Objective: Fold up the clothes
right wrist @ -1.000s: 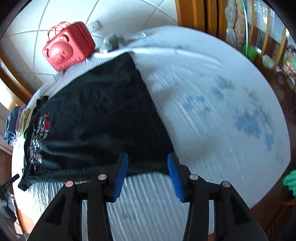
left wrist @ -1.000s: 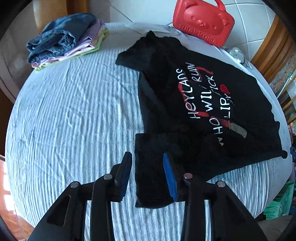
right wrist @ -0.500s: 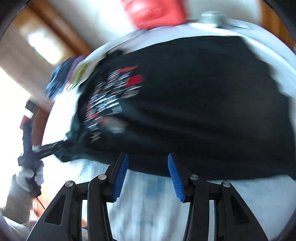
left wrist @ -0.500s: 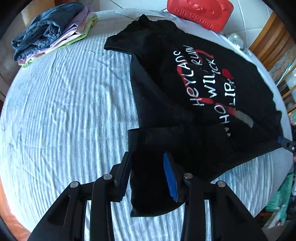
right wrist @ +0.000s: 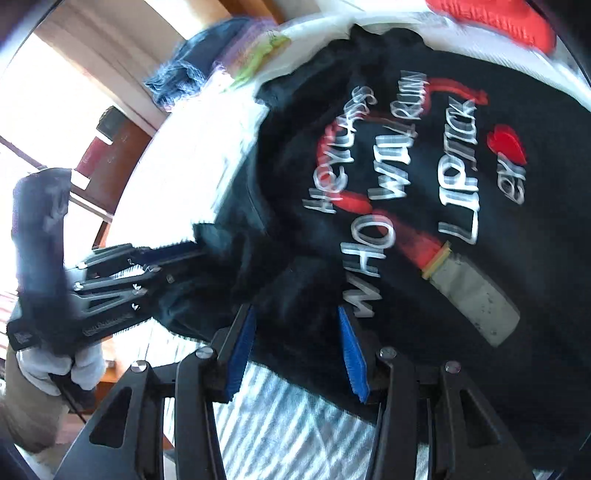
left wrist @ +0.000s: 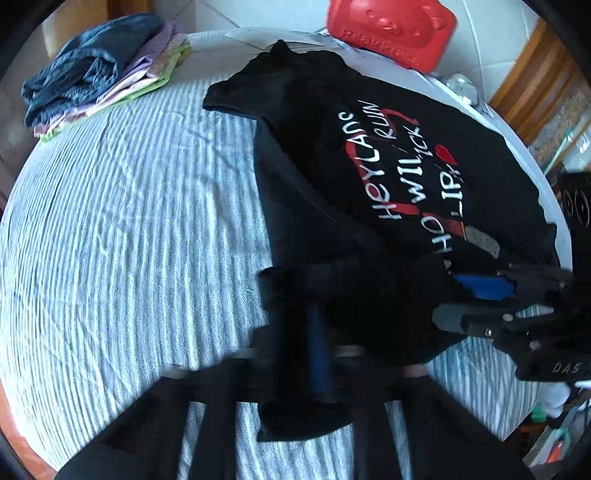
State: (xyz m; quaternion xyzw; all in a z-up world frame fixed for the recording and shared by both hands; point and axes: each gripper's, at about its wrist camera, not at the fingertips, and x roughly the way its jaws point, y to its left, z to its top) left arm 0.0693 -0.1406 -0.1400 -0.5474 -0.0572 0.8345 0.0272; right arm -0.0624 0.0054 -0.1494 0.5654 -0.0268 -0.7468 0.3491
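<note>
A black T-shirt with white and red lettering lies spread on the striped bedcover; it also shows in the right wrist view. My left gripper is shut on the shirt's near sleeve, its fingers blurred; it shows at the left in the right wrist view. My right gripper is open, its blue pads over the shirt's near edge. It enters the left wrist view from the right.
A stack of folded clothes lies at the far left of the bed. A red bear-face case stands at the far edge. Wooden furniture is on the right, beyond the bed.
My left gripper has moved onto the sleeve and closed on it. My right gripper has swung left along the shirt's near edge, close to the left gripper, still open.
</note>
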